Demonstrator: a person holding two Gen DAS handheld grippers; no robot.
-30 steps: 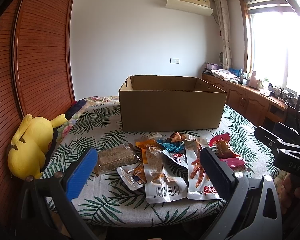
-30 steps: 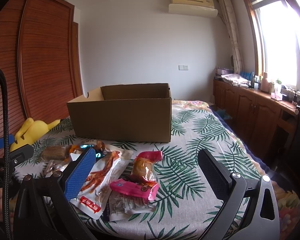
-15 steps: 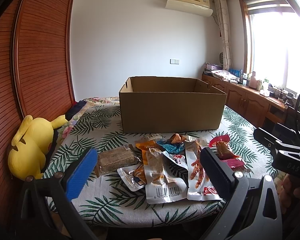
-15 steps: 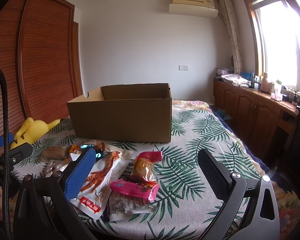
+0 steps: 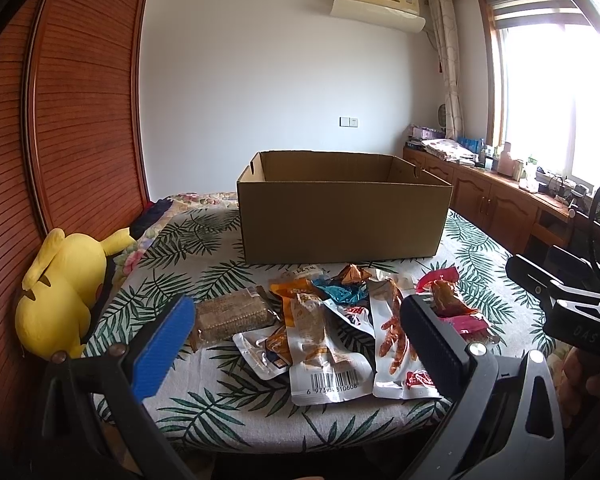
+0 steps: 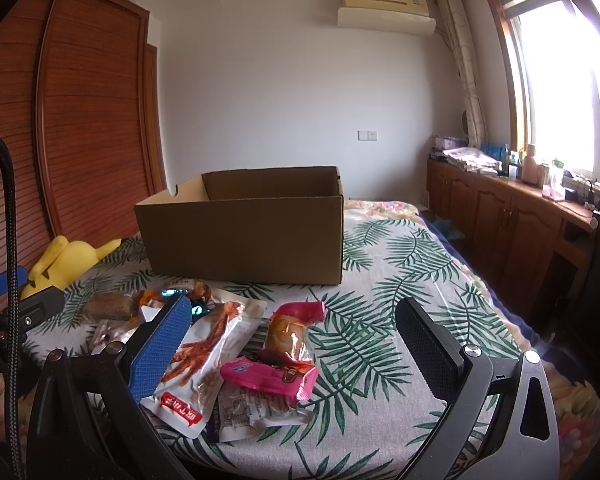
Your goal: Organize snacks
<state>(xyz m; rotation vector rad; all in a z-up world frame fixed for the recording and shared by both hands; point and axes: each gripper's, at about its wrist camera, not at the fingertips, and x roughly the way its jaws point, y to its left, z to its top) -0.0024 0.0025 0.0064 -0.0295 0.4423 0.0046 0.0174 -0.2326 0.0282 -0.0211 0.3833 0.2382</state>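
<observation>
The cardboard box (image 5: 342,216) stands on the bed (image 5: 204,408). Snack packets (image 5: 332,332) lie before it. A plush toy (image 5: 60,296) lies left.

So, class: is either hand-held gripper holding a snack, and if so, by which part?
Neither. The left hand-held gripper and right hand-held gripper are both open and hold nothing; the snack packets lie loose on the bedspread.

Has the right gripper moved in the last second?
Barely: in the left wrist view the right gripper sits slightly lower against the cabinets; still short of the snacks.

2 low wrist views toward shared box (image 5: 342,216)
</observation>
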